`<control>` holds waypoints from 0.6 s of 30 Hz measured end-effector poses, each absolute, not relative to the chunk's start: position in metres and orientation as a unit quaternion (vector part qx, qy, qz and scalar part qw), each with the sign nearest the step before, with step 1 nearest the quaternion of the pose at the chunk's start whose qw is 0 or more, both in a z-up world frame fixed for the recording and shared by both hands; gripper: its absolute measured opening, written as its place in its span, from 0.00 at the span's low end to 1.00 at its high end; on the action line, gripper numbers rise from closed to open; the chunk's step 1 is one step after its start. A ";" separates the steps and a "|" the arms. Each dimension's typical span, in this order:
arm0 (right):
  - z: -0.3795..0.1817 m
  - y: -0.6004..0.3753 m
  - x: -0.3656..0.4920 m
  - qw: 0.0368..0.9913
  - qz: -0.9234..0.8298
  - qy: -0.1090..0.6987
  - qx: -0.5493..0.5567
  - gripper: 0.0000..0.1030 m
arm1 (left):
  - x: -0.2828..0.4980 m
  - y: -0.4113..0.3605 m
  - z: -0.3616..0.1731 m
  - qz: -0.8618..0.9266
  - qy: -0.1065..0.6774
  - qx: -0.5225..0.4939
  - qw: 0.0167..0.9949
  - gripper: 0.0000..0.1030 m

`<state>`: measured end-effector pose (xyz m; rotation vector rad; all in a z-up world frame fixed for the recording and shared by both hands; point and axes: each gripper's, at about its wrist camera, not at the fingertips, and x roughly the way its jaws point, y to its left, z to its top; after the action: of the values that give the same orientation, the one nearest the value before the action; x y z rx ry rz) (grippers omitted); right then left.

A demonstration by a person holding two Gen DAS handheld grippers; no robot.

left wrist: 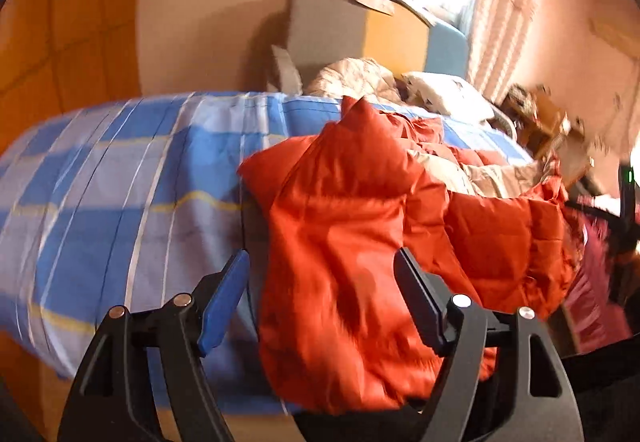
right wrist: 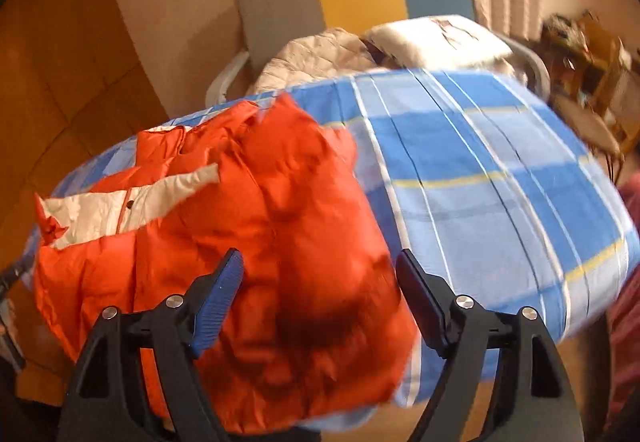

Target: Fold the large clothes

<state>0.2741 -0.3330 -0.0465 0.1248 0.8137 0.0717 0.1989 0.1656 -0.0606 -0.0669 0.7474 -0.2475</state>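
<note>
No readable brand, label or writing on anything in either view; motion blur smears the fine detail.

Landmark: the orange puffer jacket (left wrist: 352, 242) with a pale lining, lying crumpled on the bed (left wrist: 120, 202) under a blue plaid sheet.

Left wrist view, left to right:
- Left of the jacket: a bare stretch of plaid sheet, flat, running to the bed's near edge. Wood floor beyond that edge.
- Left tool (left wrist: 322, 296): jaws wide, nothing pinched. It hovers above the jacket's near end; the pads do not press on the fabric.
- The jacket's near end drapes over the bed's near edge.
- Behind the jacket: a beige quilted garment (left wrist: 356, 78) and a pillow (left wrist: 444, 92) at the headboard.
- Right of the jacket: a cluttered wooden stand (left wrist: 548, 126), close to the bed side.

Right wrist view, left to right:
- The jacket (right wrist: 224, 254) sits at the left end of the bed (right wrist: 500, 182), its left edge at the bed's edge and its pale lining strip (right wrist: 120, 202) facing up.
- Right tool (right wrist: 320, 298): jaws wide, empty, over the jacket's near right corner.
- Right of the jacket: a broad open run of plaid sheet to the far corner, unobstructed.
- Behind the jacket: the beige garment (right wrist: 320, 54) and the pillow (right wrist: 436, 38).
</note>
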 end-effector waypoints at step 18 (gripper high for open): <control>-0.008 -0.326 0.314 0.932 0.017 0.362 0.021 0.03 | 0.239 0.181 -0.014 -0.120 0.299 -0.078 0.944 0.04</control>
<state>0.3138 -0.3257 -0.0078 0.0428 0.7401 0.0347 0.2394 0.1812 -0.0141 -0.1593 0.6088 -0.2451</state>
